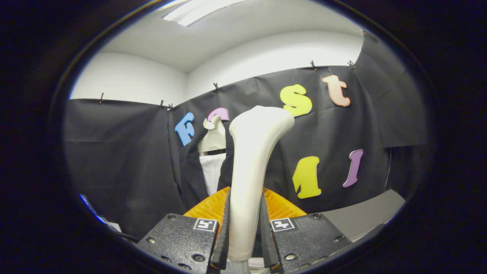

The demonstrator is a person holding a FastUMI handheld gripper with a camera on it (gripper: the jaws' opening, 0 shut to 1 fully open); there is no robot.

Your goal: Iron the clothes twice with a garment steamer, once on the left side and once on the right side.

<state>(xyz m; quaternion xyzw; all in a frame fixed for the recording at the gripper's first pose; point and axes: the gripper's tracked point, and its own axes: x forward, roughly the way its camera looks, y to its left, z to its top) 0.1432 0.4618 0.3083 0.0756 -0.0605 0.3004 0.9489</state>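
The tongs (245,232) are closed on one cream-white steamer (251,171), with a finger pressed against each side of its handle. The steamer stands upright between the fingers and rises well above them, widening into a rounded head tilted toward the right. Its lower end runs down between the fingers and is cut off, so its base cannot be seen. Each finger sits on a dark block with one small square black-and-white marker on top, two markers in all. Just behind the fingers, one ridged orange part (279,205) fans out on both sides of the handle; the steamer hides its middle, and what it belongs to is hard to tell.

Beyond the tongs, slightly to the left of the steamer's head, one pale mannequin torso (213,139) stands against the black cloth wall (121,160). A white garment (212,171) hangs on it below a dark band. The steamer covers the torso's right edge, and the garment's lower part drops out of sight behind the orange part. It is far enough away that its details are unclear.

To the right, beyond the fingers, a strip of grey tabletop (365,215) shows. Above the cloth are white walls and one ceiling light (198,11).
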